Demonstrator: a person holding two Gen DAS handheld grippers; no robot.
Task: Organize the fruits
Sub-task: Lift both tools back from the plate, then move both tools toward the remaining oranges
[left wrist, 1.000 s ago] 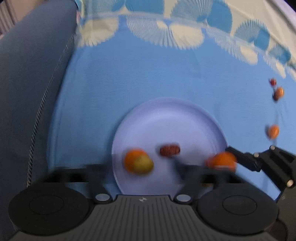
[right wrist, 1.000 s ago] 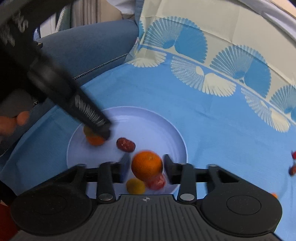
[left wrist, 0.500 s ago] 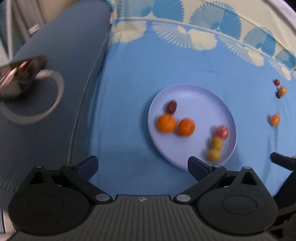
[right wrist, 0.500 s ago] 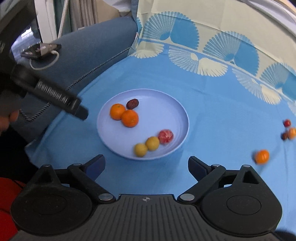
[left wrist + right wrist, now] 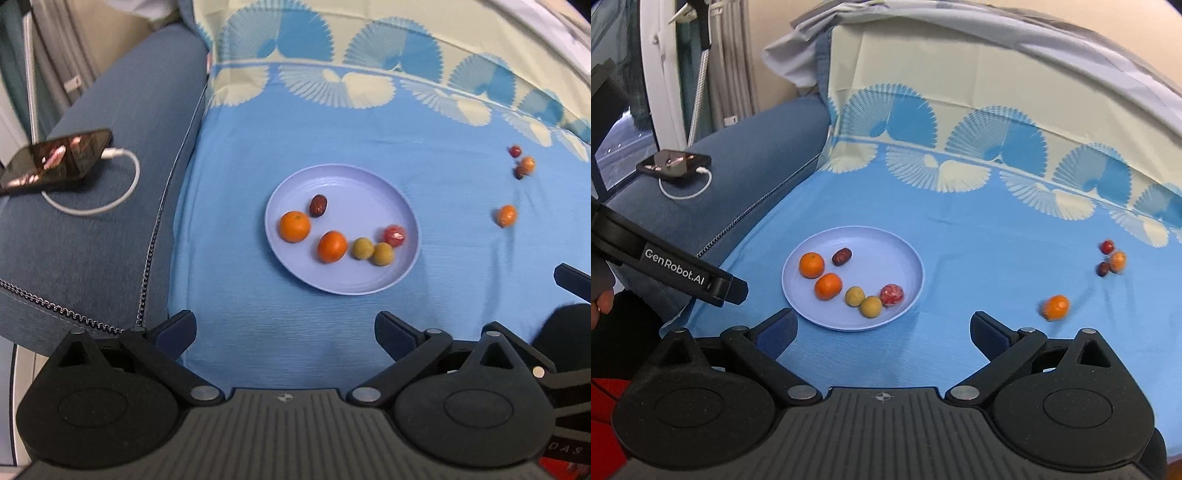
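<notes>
A lilac plate [image 5: 354,192] [image 5: 886,251] lies on the blue cloth. It holds two oranges [image 5: 294,226] [image 5: 812,264], a dark date [image 5: 318,205] [image 5: 841,257], two yellow-green fruits [image 5: 362,248] [image 5: 855,296] and a red fruit [image 5: 393,236] [image 5: 892,294]. A loose orange fruit [image 5: 506,215] [image 5: 1055,307] lies on the cloth to the right. Farther right is a cluster of small red, dark and orange fruits [image 5: 524,165] [image 5: 1110,258]. My left gripper [image 5: 284,330] is open and empty, short of the plate. My right gripper [image 5: 884,332] is open and empty, between plate and loose orange.
A phone [image 5: 55,158] [image 5: 674,164] with a white cable [image 5: 110,199] lies on the blue sofa arm at the left. The patterned cloth rises at the back. The left gripper's finger [image 5: 683,277] shows at the left of the right wrist view.
Both grippers opened and pulled back from the plate. The orange that the right gripper held now lies on the plate. The view widened to show the sofa arm and phone.
</notes>
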